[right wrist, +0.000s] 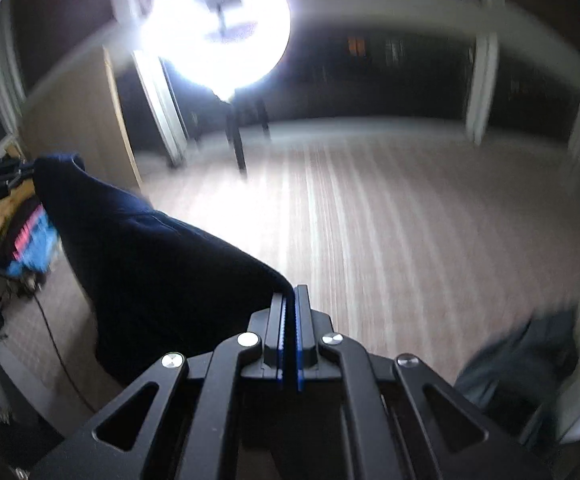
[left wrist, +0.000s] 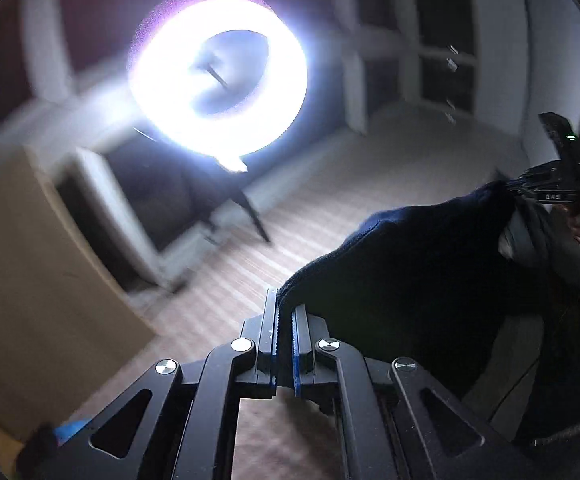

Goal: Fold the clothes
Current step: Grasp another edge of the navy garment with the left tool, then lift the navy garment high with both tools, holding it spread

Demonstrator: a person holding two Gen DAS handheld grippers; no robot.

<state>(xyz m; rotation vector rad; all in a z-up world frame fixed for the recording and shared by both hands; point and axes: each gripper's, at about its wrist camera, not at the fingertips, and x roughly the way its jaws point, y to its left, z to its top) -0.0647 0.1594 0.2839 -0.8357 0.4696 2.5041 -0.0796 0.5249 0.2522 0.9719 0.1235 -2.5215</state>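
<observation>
A dark blue garment [left wrist: 409,264] hangs stretched between both grippers above a wood-plank floor. In the left wrist view my left gripper [left wrist: 284,300] is shut on one edge of it, the cloth pinched at the fingertips. Far right in that view, my right gripper [left wrist: 517,188] grips the other end. In the right wrist view the right gripper [right wrist: 290,292] is shut on a corner of the same garment [right wrist: 162,264]. The cloth runs up and left from there to the left gripper [right wrist: 18,172]. Both views are motion-blurred.
A bright ring light [left wrist: 162,80] on a tripod [right wrist: 238,148] stands ahead on the plank floor [right wrist: 409,220]. A beige panel [left wrist: 30,260] stands at the left. A colourful clothes pile [right wrist: 30,236] lies left and a grey garment [right wrist: 529,356] lower right. A person's grey sleeve [left wrist: 569,256] shows.
</observation>
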